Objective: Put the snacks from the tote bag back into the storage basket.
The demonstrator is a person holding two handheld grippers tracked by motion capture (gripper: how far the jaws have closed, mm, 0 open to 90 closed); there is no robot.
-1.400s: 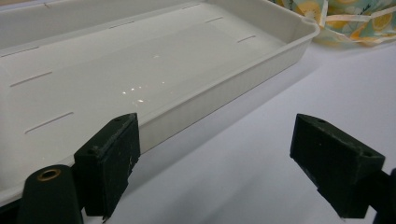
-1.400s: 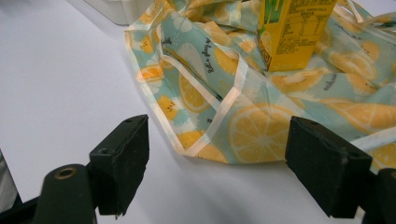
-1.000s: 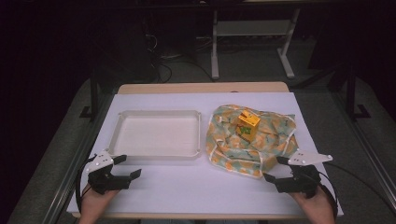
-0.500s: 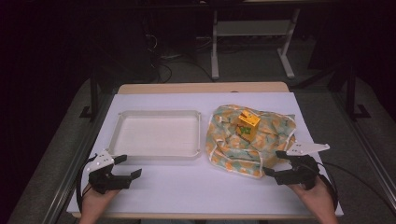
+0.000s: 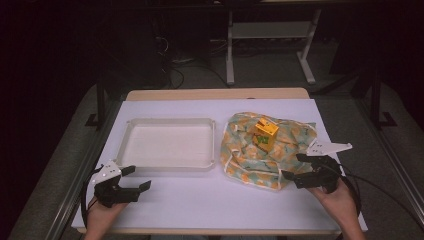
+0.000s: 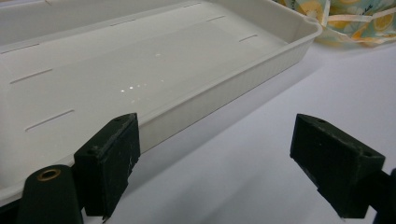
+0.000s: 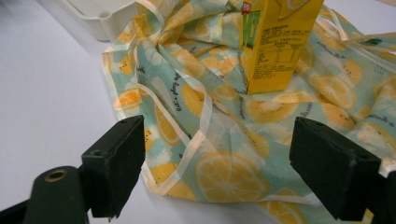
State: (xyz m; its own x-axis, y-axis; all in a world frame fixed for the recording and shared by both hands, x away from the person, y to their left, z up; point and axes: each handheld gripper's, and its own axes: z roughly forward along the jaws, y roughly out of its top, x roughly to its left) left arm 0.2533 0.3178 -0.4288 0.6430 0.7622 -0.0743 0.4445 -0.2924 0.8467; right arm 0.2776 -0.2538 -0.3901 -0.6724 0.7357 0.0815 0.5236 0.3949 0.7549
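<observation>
A crumpled lemon-print cloth (image 5: 245,157) lies right of centre on the table, and a yellow juice carton (image 5: 265,134) stands upright on it. In the right gripper view the carton (image 7: 275,42) rises beyond the cloth (image 7: 224,140). My right gripper (image 5: 293,166) is open at the cloth's near right edge, its jaws wide over the hem and holding nothing. My left gripper (image 5: 137,178) is open just in front of the white tray (image 5: 170,145), off its near left corner. In the left gripper view the jaws stand wide apart, with the tray's near wall (image 6: 224,88) just beyond them.
The tray is shallow and holds nothing. A white sheet (image 5: 210,205) covers the table, bare between the two grippers. Its corner (image 7: 102,14) nearly touches the cloth. Table legs and cables (image 5: 230,45) lie on the dark floor behind the table.
My right gripper has moved forward and left, up to the cloth's near edge. The left gripper, the tray, the cloth and the carton have stayed put.
</observation>
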